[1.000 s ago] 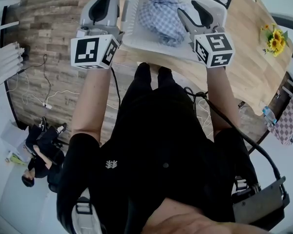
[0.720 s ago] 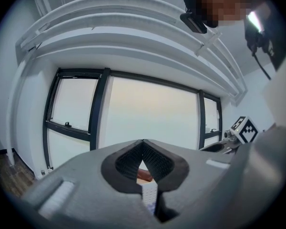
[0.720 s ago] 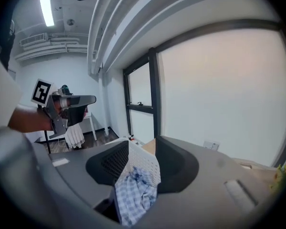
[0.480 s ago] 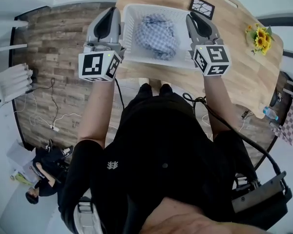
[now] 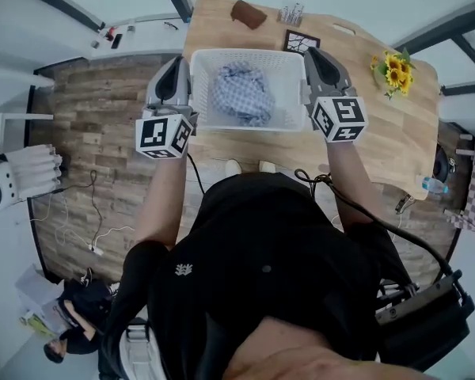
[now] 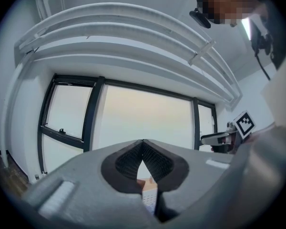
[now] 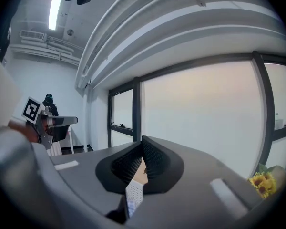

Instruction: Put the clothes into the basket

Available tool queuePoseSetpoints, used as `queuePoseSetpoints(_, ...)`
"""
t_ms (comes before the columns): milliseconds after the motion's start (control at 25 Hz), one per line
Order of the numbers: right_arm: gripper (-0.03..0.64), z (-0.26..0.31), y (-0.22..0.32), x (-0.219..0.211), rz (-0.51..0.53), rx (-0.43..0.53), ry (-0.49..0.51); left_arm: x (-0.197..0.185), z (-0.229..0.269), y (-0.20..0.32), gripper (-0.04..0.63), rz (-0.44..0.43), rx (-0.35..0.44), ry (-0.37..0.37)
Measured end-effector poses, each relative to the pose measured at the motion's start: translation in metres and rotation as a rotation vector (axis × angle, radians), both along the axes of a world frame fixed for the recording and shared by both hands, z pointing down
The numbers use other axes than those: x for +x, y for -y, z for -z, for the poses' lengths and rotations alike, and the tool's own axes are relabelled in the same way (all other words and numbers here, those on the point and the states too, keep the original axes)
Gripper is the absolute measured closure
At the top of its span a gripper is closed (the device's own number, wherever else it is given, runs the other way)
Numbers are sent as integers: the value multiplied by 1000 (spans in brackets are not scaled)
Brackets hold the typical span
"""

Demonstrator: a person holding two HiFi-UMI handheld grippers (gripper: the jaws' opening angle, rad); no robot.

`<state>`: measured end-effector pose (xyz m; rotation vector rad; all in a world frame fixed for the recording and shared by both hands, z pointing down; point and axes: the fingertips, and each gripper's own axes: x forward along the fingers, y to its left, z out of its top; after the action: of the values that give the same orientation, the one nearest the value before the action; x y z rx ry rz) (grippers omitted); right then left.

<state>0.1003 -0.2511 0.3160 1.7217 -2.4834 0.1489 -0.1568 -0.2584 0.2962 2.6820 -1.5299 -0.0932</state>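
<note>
The right gripper [image 7: 143, 142] has just closed, its jaw tips meeting. The left gripper [image 6: 143, 143] is closed too. They flank the white basket [image 5: 249, 121], each just beside a side wall. Blue checked clothes [image 5: 239, 92] lie inside the basket, which stands on the wooden surface [image 5: 372, 141].

You hold two tools, left tool [image 5: 180, 61] and right tool [image 5: 313, 52]; one basket [image 5: 252, 124], one checked garment [image 5: 239, 92], one sunflower bunch [image 5: 393, 70], one desk [image 5: 380, 137].

Black short-sleeved shirt [image 5: 261, 248], grey left gripper [image 5: 179, 62], grey right gripper [image 5: 315, 54]
</note>
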Motion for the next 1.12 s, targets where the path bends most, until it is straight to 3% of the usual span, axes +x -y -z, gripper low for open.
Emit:
queuePoseSetpoints(360, 624, -7, -28, 16, -61, 5, -25, 10, -11, -17, 595, -12, -5, 32)
queuePoseSetpoints(1120, 624, -2, -30, 24, -72, 15, -12, 36, -1, -17, 595, -70, 23, 34)
